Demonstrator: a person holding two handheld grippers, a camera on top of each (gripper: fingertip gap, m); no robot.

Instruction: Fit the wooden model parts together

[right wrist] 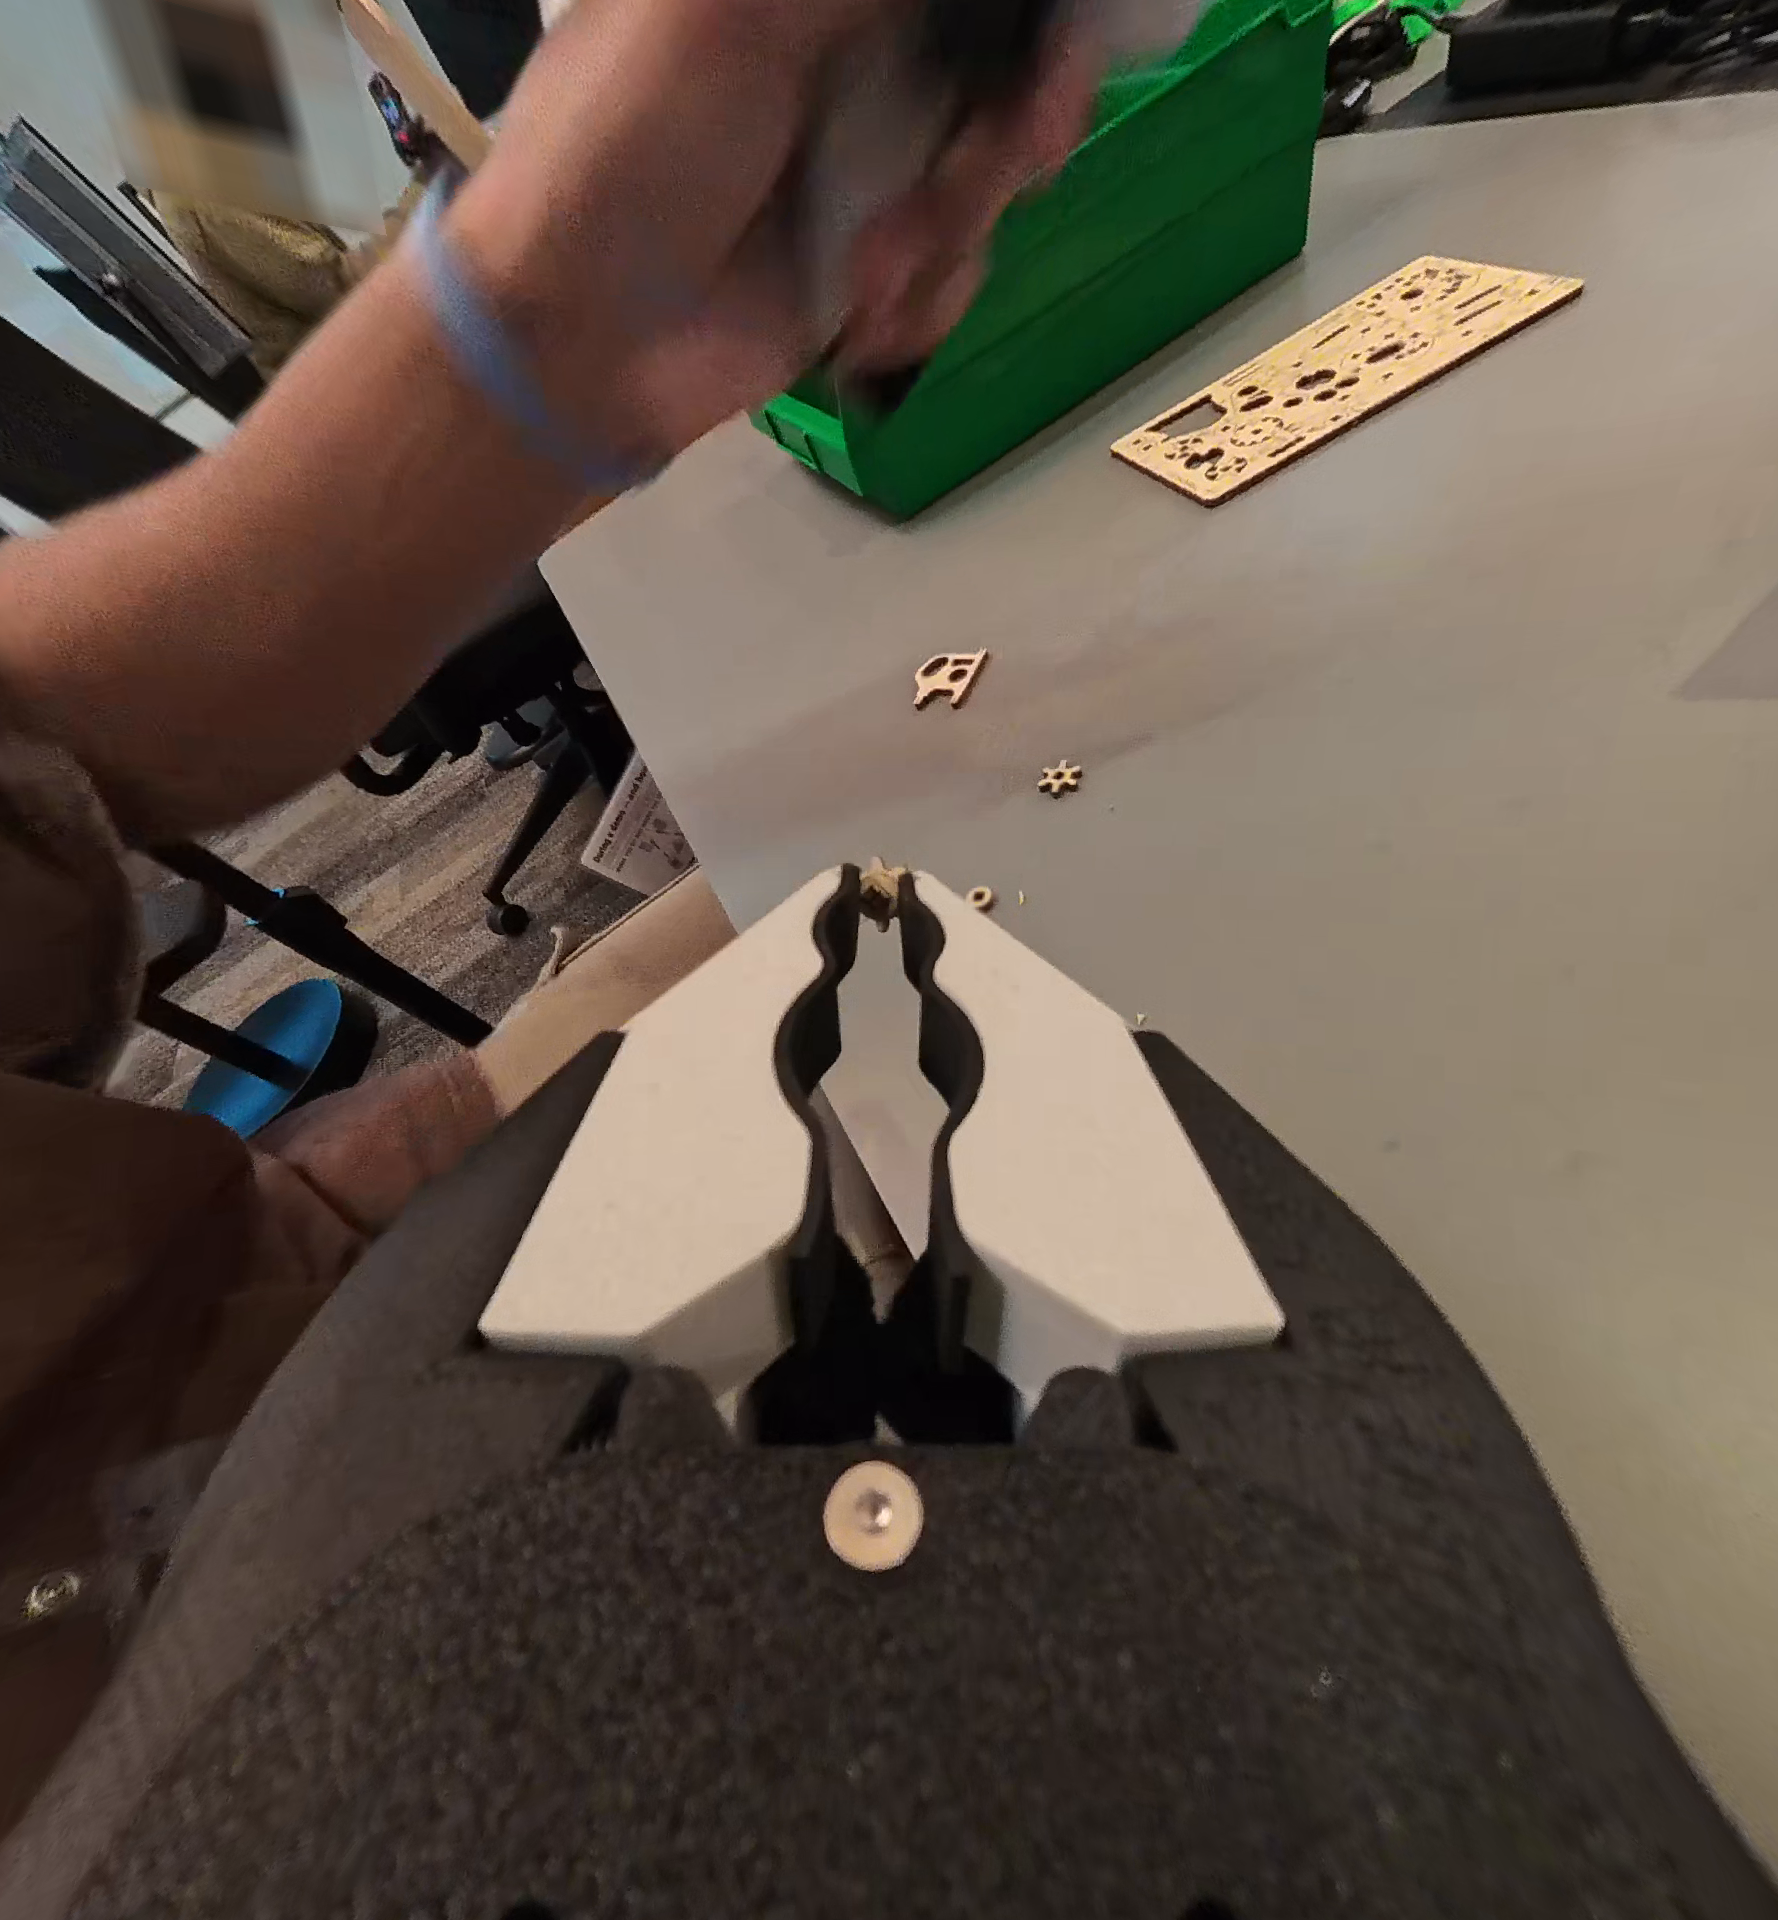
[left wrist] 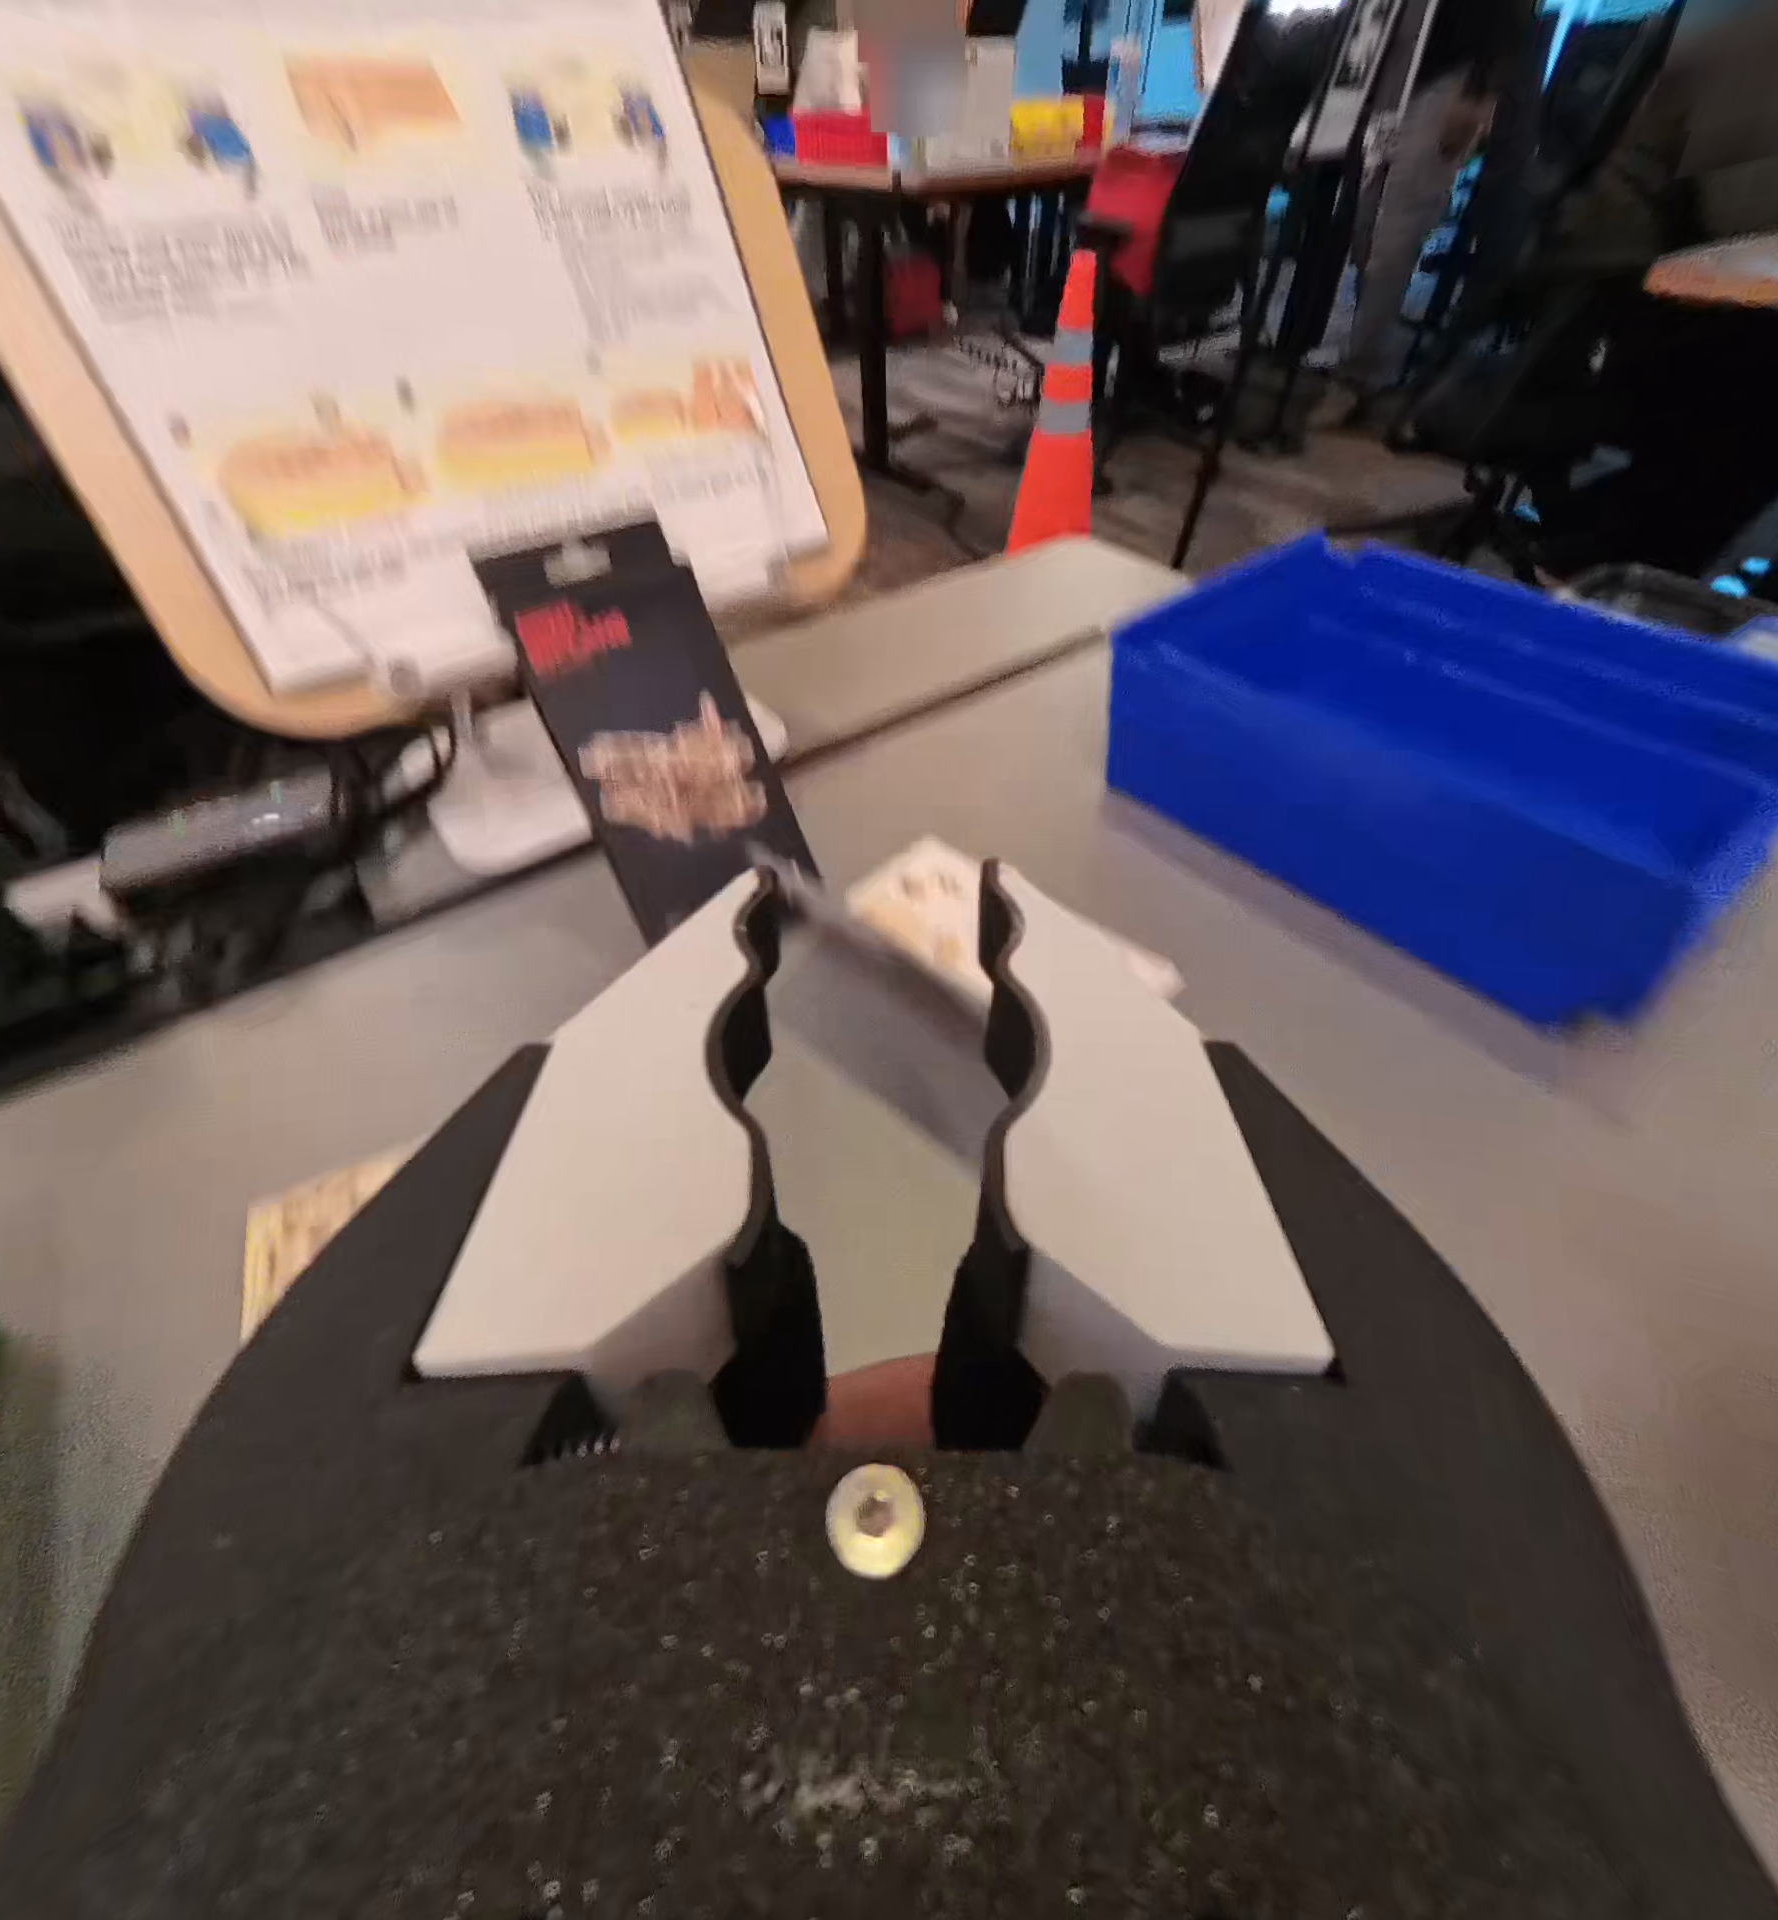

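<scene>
In the right wrist view my right gripper [right wrist: 880, 891] is shut on a small pale wooden part [right wrist: 879, 885] pinched at its fingertips, just above the grey table [right wrist: 1384, 935]. Loose wooden parts lie ahead of it: a car-shaped piece [right wrist: 947, 681], a small gear [right wrist: 1059, 779] and a tiny ring [right wrist: 980, 896]. A punched-out wooden sheet [right wrist: 1352, 374] lies farther back. In the left wrist view my left gripper [left wrist: 874, 883] is open and empty above the table, with a pale wooden sheet [left wrist: 916, 909] just beyond its tips.
A blue bin [left wrist: 1436, 790] stands right of the left gripper, and an instruction sheet on a stand [left wrist: 397, 312] with a black packaging card [left wrist: 656, 748] behind. A green bin [right wrist: 1072, 281] stands at the table's far corner, under a person's blurred hand [right wrist: 760, 187]. The table edge [right wrist: 636, 727] runs left of the right gripper. Across from one pair of fingers to the other is roughly 25 cm.
</scene>
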